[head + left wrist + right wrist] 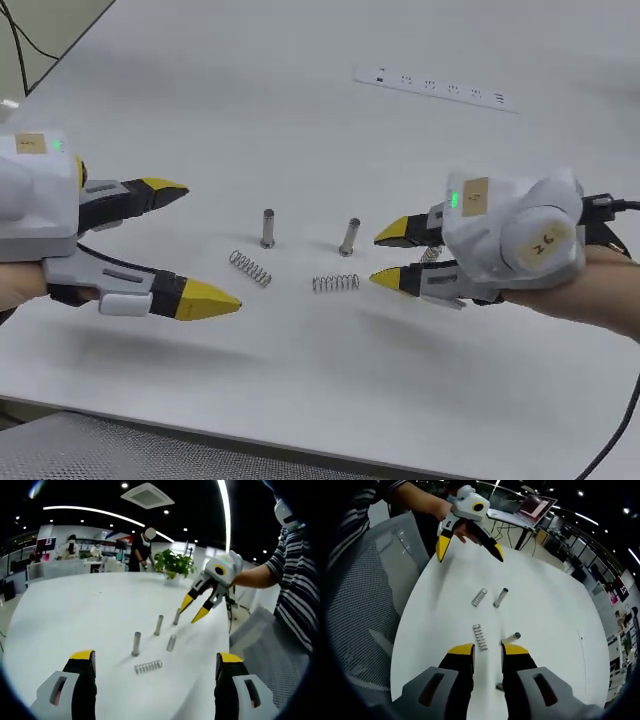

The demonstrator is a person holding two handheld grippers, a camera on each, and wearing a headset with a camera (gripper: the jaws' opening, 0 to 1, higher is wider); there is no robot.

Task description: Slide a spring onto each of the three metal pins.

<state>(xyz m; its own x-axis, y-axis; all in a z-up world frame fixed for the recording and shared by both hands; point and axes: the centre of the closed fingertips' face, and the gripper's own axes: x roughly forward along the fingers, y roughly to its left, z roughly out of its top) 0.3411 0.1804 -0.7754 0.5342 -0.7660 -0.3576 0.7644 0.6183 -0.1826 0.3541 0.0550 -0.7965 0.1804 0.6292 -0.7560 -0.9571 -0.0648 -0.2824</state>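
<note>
Head view: power strip (435, 88) well beyond two pins (268, 228)

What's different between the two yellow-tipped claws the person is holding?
The left gripper has its jaws spread wide; the right gripper has its jaws much closer together, though apart. The left gripper's tips are nearest the slanted spring; the right gripper's are nearest the level spring. Both have yellow tips, hold nothing and point inward over the white table.
</note>
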